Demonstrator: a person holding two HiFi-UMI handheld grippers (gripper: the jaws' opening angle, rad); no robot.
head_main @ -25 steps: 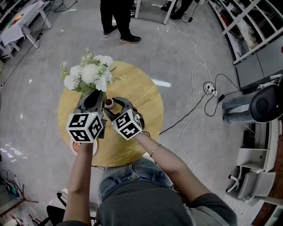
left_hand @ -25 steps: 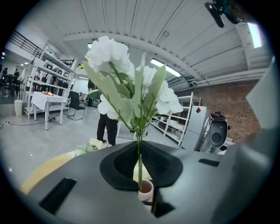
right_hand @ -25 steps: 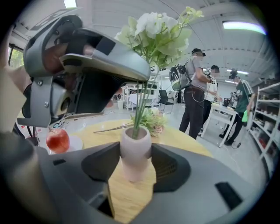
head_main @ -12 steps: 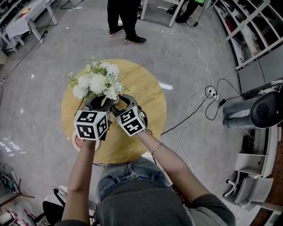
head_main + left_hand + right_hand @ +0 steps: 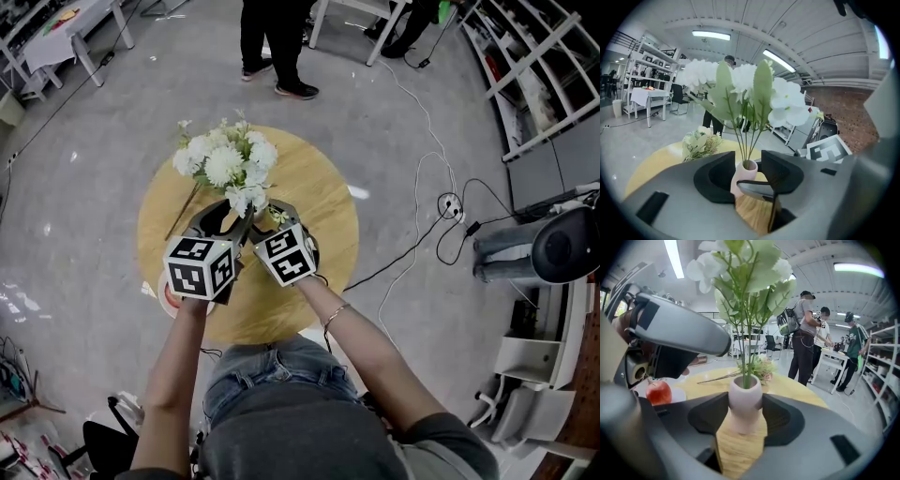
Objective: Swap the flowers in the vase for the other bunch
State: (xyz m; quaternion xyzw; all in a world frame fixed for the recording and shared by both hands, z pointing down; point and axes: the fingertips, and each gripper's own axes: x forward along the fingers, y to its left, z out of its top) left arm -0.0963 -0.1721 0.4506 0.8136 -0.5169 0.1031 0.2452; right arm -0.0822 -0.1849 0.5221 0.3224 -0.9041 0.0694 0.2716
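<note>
A bunch of white flowers (image 5: 225,164) stands with its green stems in a small pink vase (image 5: 745,394) on the round wooden table (image 5: 309,187). My right gripper (image 5: 745,405) is shut on the vase, one jaw at each side of its body. My left gripper (image 5: 746,159) is open; its jaws have just been opening, and the stems (image 5: 745,140) and vase (image 5: 742,177) show between them, untouched. In the head view both grippers, left (image 5: 220,217) and right (image 5: 272,214), meet under the blooms, which hide the vase. The other, greenish bunch (image 5: 701,143) lies on the table behind the vase (image 5: 761,367).
A red apple (image 5: 658,392) sits on a white plate (image 5: 167,298) at the table's near left edge. A person (image 5: 277,42) stands beyond the table, and others stand by a white table (image 5: 808,333). Cables and a power strip (image 5: 450,202) lie on the floor to the right.
The white bunch moved right and down from beside the vase into it. The left jaws, which were shut on the stems, opened. The right gripper stayed at the vase.
</note>
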